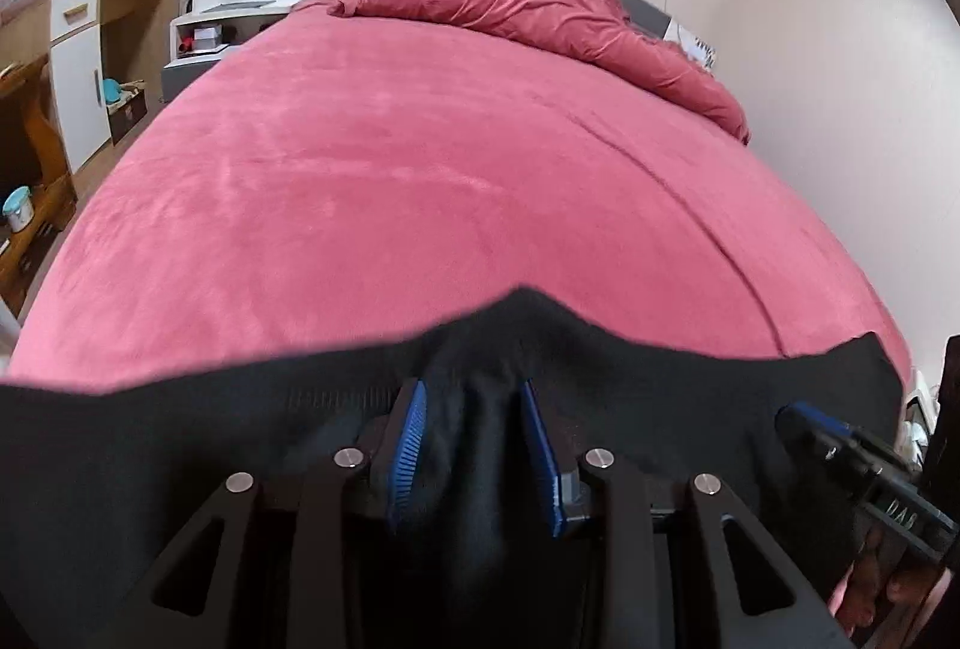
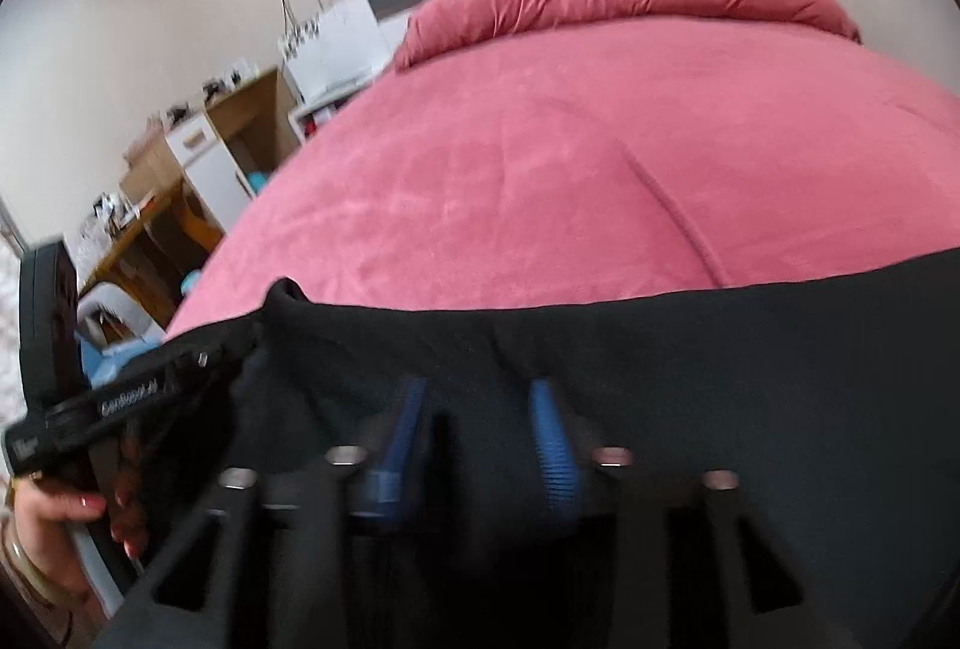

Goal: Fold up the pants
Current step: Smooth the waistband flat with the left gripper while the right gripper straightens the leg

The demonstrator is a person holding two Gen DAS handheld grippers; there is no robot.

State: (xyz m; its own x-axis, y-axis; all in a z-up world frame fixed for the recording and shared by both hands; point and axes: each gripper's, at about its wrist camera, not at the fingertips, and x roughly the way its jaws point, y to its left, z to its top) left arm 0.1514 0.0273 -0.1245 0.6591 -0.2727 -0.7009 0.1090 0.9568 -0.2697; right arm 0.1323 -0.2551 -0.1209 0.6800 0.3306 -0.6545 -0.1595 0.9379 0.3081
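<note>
The black pants lie bunched across the near edge of the bed, their upper hem rising to a peak. My left gripper has its blue pads set apart, with a loose fold of the black cloth between them. In the right wrist view the pants fill the lower half. My right gripper stands open, its blue pads wide, with cloth in the gap. Each gripper shows in the other's view: the right one and the left one, held by a hand.
The bed carries a pink cover with a rolled pink duvet at the headboard. A wooden desk and white cabinet stand to the left of the bed. A wall runs along the right side.
</note>
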